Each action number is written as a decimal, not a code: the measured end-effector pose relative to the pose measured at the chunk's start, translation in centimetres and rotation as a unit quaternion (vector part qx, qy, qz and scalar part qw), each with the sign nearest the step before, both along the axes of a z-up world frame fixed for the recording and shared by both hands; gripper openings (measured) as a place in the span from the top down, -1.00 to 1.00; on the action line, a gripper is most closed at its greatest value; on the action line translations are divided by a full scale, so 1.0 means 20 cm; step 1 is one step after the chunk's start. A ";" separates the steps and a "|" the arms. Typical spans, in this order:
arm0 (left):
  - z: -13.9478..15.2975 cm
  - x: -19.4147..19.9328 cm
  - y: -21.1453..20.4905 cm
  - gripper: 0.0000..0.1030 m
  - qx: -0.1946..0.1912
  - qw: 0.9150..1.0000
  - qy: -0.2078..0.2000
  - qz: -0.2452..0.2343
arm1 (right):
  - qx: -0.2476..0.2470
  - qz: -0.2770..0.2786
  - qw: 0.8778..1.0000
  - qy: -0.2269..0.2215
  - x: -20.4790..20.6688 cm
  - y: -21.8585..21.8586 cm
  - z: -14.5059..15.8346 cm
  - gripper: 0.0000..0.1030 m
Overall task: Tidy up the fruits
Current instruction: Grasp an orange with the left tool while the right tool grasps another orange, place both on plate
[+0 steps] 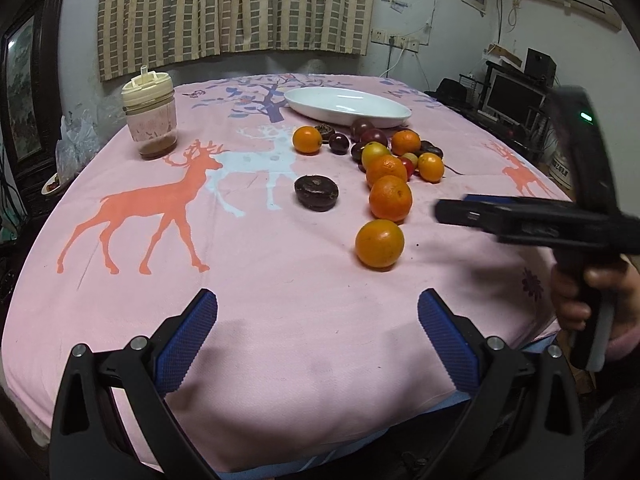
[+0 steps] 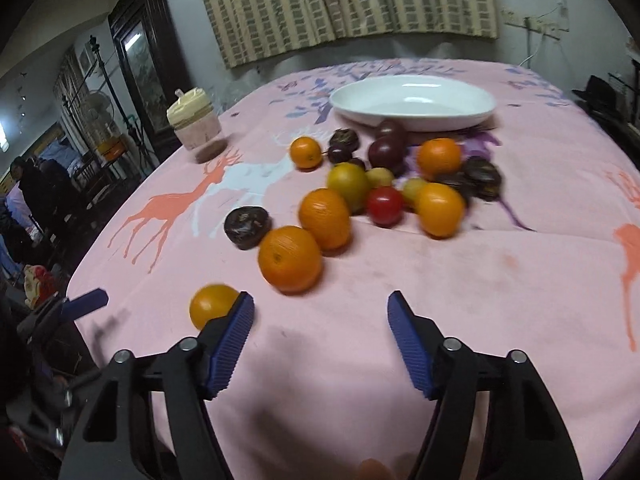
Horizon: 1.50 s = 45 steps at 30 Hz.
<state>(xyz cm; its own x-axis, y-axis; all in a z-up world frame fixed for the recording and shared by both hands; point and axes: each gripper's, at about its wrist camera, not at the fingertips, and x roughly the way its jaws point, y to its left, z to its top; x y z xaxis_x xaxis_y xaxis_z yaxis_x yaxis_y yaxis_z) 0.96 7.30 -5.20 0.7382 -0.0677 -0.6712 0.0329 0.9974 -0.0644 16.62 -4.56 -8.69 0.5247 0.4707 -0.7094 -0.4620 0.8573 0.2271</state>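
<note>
Several oranges, dark purple fruits, a yellow-green fruit (image 2: 347, 182) and a red tomato (image 2: 385, 205) lie loose on the pink deer tablecloth (image 1: 280, 280). An empty white oval plate (image 1: 347, 106) stands behind them; it also shows in the right wrist view (image 2: 414, 101). The nearest orange (image 1: 379, 243) lies apart at the front. My left gripper (image 1: 318, 312) is open and empty above the near cloth. My right gripper (image 2: 320, 312) is open and empty, with that orange (image 2: 212, 305) just outside its left finger. It appears from the side in the left wrist view (image 1: 452, 208).
A jar with a cream lid (image 1: 150, 118) stands at the far left of the table. A dark wrinkled fruit (image 1: 316, 193) lies alone left of the oranges. Curtains hang behind. A shelf with a monitor (image 1: 514, 98) stands to the right.
</note>
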 end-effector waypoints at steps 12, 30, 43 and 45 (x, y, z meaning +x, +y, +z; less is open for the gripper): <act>-0.01 0.11 -0.01 -0.89 0.002 0.999 -0.005 -0.038 | -0.005 0.007 0.999 0.033 0.12 0.13 -0.05 0.19; -0.12 0.43 -0.18 0.30 -0.019 0.991 0.078 -0.108 | 0.033 -0.024 0.999 0.009 0.19 -0.21 0.08 0.18; 0.32 1.22 -0.05 0.30 -0.048 0.994 0.015 -0.099 | 0.008 -0.110 0.993 -0.049 1.07 -0.23 0.30 0.18; 0.32 1.48 -0.06 0.30 -0.042 0.996 0.030 -0.077 | -0.001 -0.118 0.993 -0.029 1.23 -0.22 0.25 0.18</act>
